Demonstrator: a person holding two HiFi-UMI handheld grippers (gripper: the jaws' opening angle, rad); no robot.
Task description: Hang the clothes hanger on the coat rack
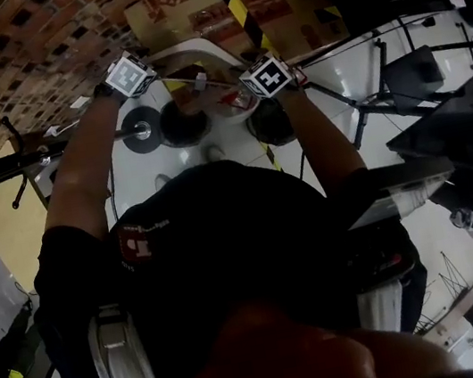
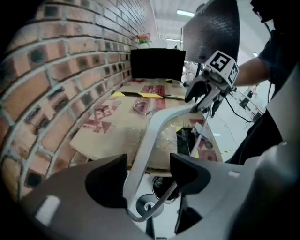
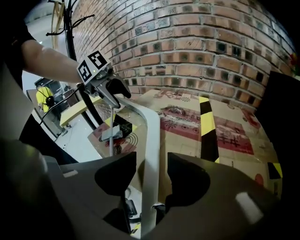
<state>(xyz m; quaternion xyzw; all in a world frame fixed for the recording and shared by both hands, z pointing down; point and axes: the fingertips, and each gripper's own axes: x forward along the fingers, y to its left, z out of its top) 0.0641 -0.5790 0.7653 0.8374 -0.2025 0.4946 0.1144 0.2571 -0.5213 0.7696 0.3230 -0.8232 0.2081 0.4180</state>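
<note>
A white clothes hanger (image 1: 194, 51) spans between my two grippers in front of the person's chest. In the left gripper view one hanger arm (image 2: 143, 150) runs between the jaws of my left gripper (image 2: 146, 176), with a gap on each side, so it is open. My right gripper (image 3: 151, 180) likewise stands open around the other arm (image 3: 151, 154). A thin metal bar (image 2: 201, 133) hangs under the hanger. Each view shows the other gripper's marker cube (image 2: 221, 67) (image 3: 93, 65) at the hanger's far end. The black coat rack (image 3: 70, 23) stands at the upper left, apart from the hanger.
A brick wall (image 3: 197, 51) rises close ahead. Cardboard sheets (image 2: 117, 126) with red print and yellow-black tape (image 3: 207, 126) lie at its foot. A black panel (image 2: 157, 63) leans at the back. Dark round bases (image 1: 184, 122) sit on the white floor below. Black stands (image 1: 406, 72) crowd the right.
</note>
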